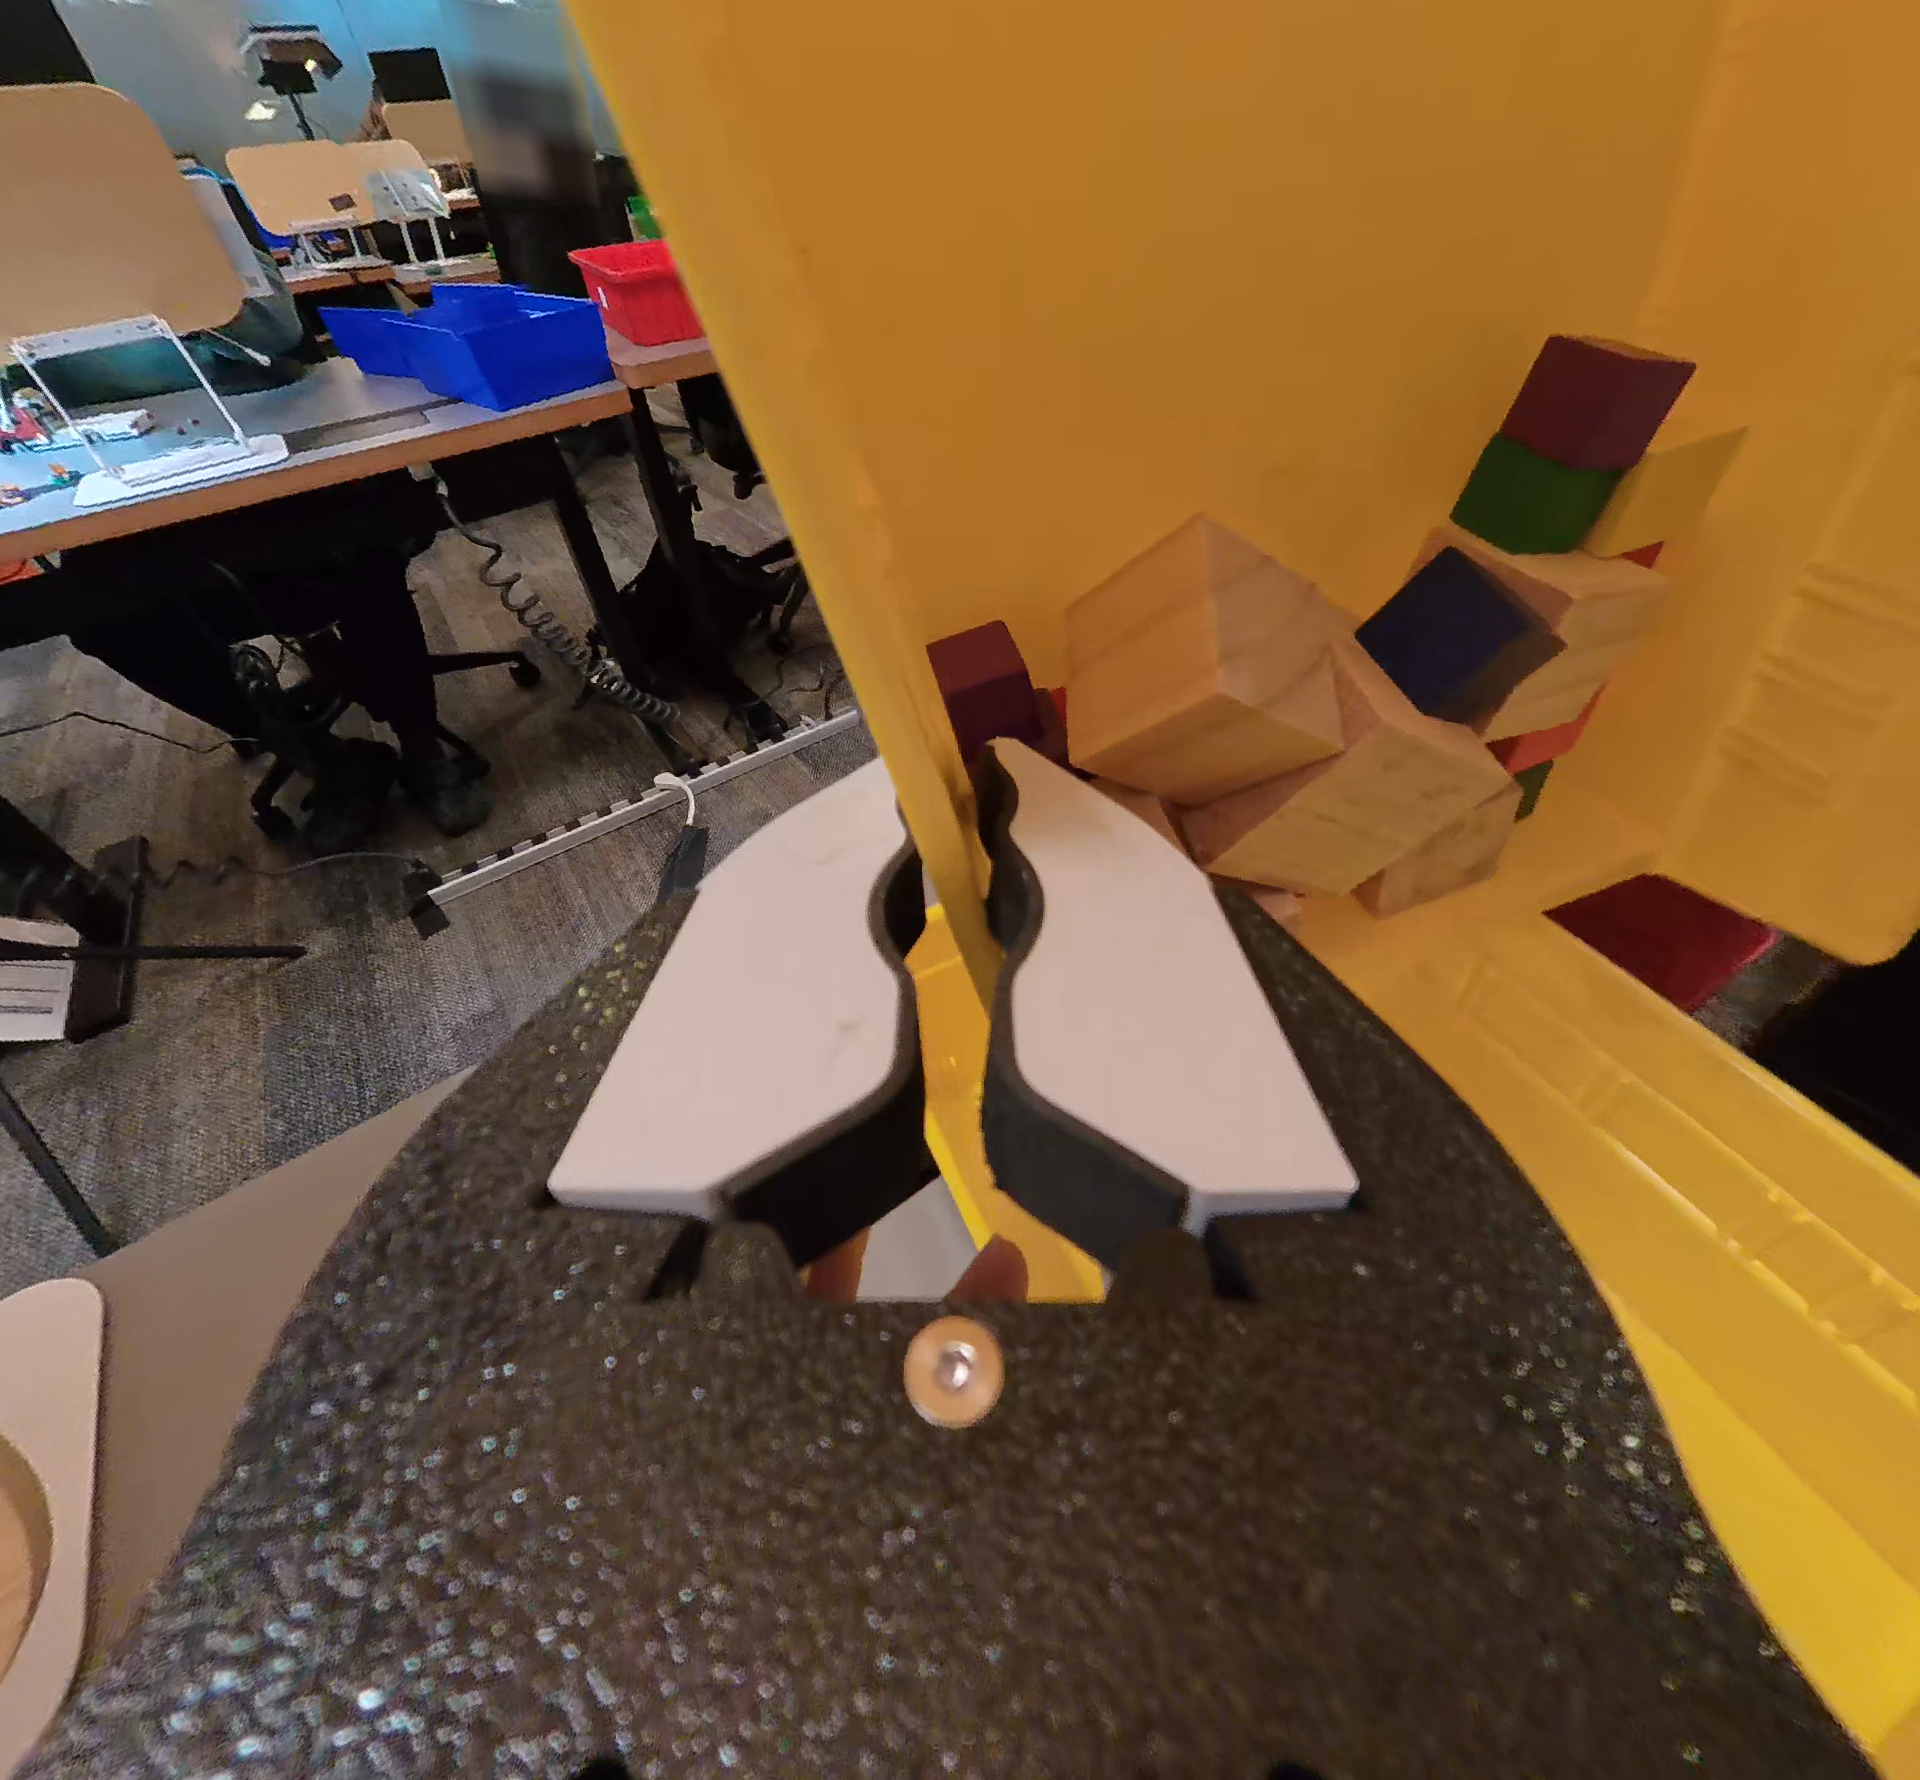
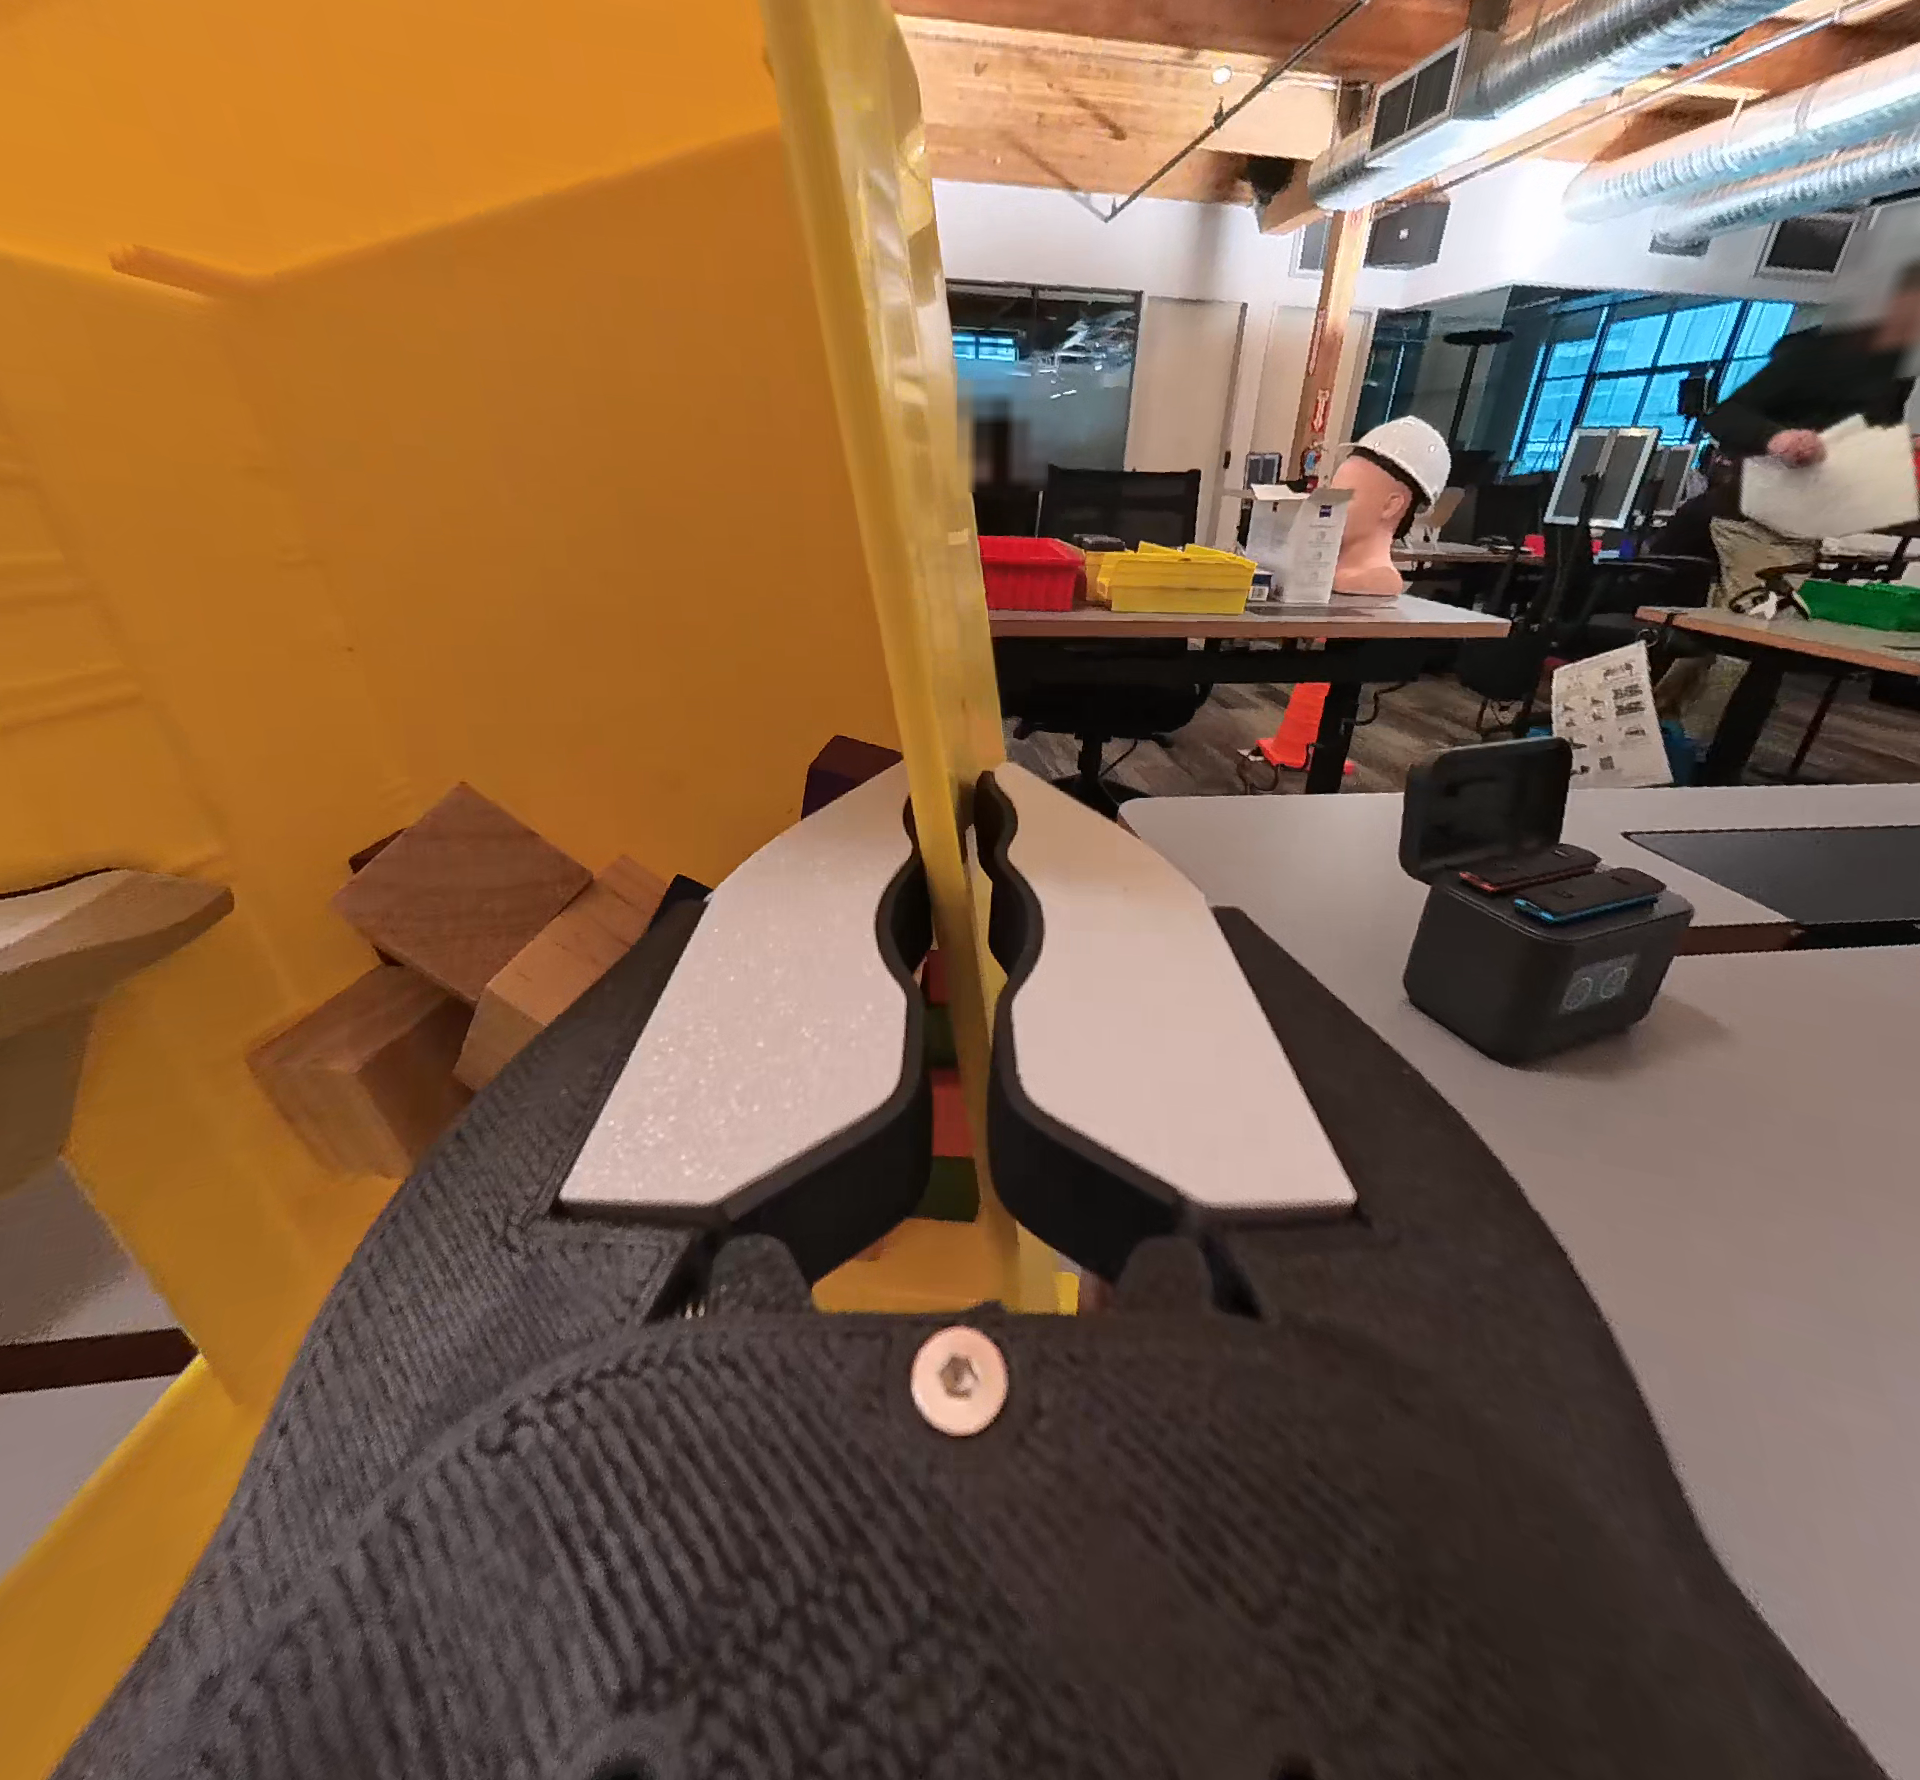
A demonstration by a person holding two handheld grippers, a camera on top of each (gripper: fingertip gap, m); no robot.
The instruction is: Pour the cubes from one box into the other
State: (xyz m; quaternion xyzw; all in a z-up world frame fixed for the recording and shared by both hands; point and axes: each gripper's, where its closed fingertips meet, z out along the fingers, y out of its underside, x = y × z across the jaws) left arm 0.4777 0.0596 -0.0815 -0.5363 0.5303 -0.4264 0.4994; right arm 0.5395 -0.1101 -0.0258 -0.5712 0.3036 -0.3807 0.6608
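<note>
I hold a yellow box (image 1: 1195,203) tipped steeply, one gripper on each side wall. My left gripper (image 1: 951,774) is shut on the box's left wall. My right gripper (image 2: 951,795) is shut on the opposite wall (image 2: 883,380). Inside, several cubes are piled at the low end: plain wooden cubes (image 1: 1205,670), a blue one (image 1: 1444,629), a green one (image 1: 1527,494) and a dark red one (image 1: 1590,400). Wooden cubes (image 2: 457,878) also show in the right wrist view. A dark red cube (image 1: 1662,941) shows past the box's rim. The other box is not in view.
A grey table (image 2: 1662,1211) holds a dark case with an open lid (image 2: 1527,941) at the right. Behind stand desks with blue bins (image 1: 488,348), a red bin (image 2: 1029,572), yellow bins (image 2: 1174,577) and a mannequin head with a white helmet (image 2: 1392,504). A person stands at the far right.
</note>
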